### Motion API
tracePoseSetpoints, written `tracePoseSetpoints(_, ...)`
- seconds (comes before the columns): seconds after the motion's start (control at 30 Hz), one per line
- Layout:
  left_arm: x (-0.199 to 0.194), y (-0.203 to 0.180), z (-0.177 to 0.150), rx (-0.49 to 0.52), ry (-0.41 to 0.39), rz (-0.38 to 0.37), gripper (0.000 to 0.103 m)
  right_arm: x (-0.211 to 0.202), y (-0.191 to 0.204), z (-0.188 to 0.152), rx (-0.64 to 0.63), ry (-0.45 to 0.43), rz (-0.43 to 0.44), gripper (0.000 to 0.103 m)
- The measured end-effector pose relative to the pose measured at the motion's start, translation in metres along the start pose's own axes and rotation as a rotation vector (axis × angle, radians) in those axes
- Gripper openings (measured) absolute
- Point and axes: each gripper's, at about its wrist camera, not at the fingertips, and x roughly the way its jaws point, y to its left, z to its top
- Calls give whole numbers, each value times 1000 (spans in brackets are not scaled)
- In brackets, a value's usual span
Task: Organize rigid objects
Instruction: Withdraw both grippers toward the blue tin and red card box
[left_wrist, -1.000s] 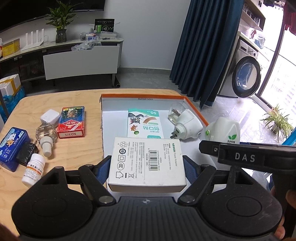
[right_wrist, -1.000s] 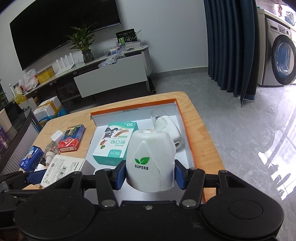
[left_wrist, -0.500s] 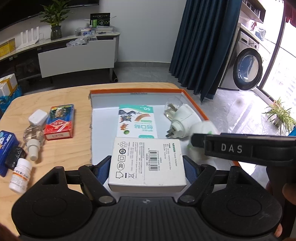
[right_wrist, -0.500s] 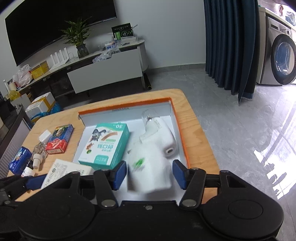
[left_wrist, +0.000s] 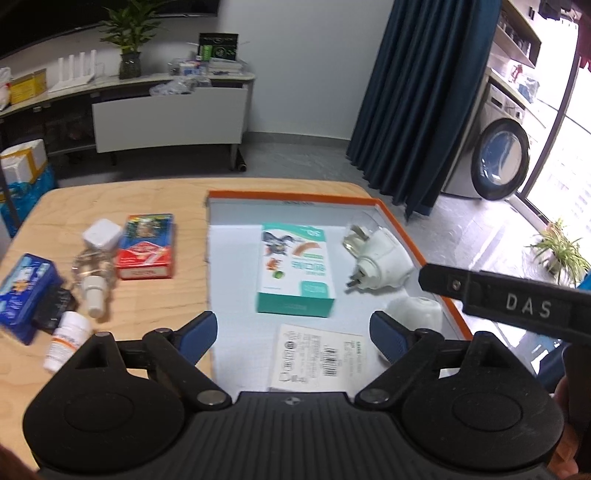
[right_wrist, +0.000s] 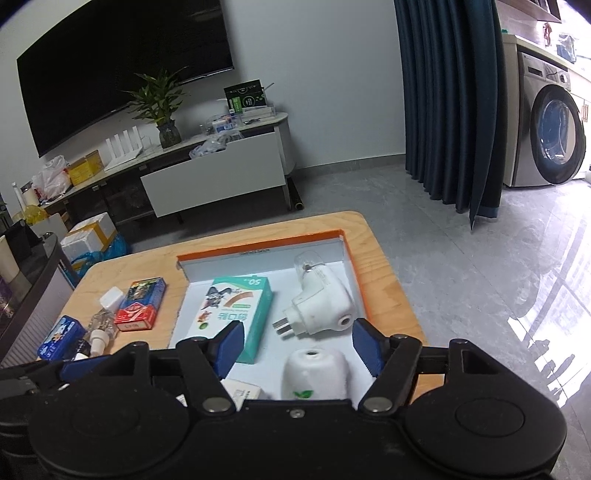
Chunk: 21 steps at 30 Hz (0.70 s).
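Tray (left_wrist: 402, 229) holds four items, both hand-held grippers, left (left_wrist: 291, 328) and right (right_wrist: 295, 345), just opened wide and empty; six items (left_wrist: 146, 242) remain left on worktop (left_wrist: 110, 199).

Both views ride on hand-held grippers and look forward and steeply down along the jaws, close above the light wooden tabletop (left_wrist: 110, 199).

The left wrist view sits over the near edge of the shallow orange-rimmed white tray (left_wrist: 436, 258), with the loose clutter to its left and the blue curtain and washing machine beyond.

The right wrist view looks from the tray's (right_wrist: 351, 273) right side towards the wall-mounted black television (right_wrist: 122, 62).

Both take in the tray, the teal-and-white cardboard box (left_wrist: 295, 269) (right_wrist: 236, 310), the white plug-in device (left_wrist: 376, 258) (right_wrist: 321, 306) and the red card pack (left_wrist: 147, 247) (right_wrist: 140, 302).
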Motion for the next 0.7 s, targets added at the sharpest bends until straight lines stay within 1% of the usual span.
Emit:
tracePoseSetpoints(0.17, -20, 22, 0, -11, -27, 59, 95, 1, 20, -5, -14, 13, 20, 80)
tracePoseSetpoints(0.37, -36, 55, -2, -61, -40, 113, 95, 5, 53, -11, -47, 34, 71, 81)
tracePoseSetpoints(0.7, -54, 97, -7, -111, -50, 172, 95, 18, 108, -19, -118, 72, 135, 81)
